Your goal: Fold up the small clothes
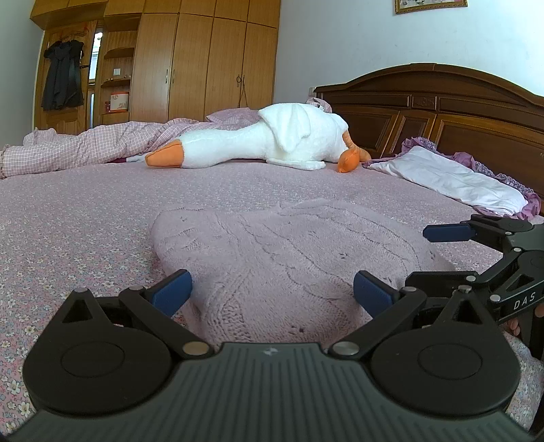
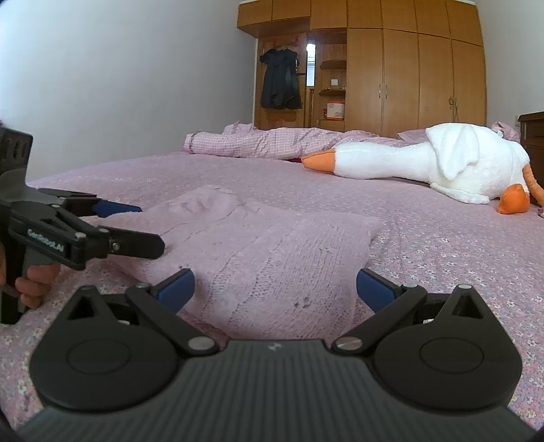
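One knitted pink garment (image 1: 289, 258), lying loosely folded on the floral bed sheet (image 1: 85, 217) between both tongs: soft, limp, light, open-stitched, likely to stretch and snag. Left tongs (image 1: 270, 292) spread, empty, at its near edge; right tongs (image 2: 273, 290) likewise spread and empty. Best hold, by judgement: pinch a doubled corner or hem, not a single loose stitch.

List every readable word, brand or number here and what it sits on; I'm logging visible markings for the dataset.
"DAS": white letters on the side of the right gripper, cut off at the left wrist view's edge.
White lettering on the side of the left gripper, right wrist view: too blurred to read.
Framed picture and shelf box: markings too small to read.
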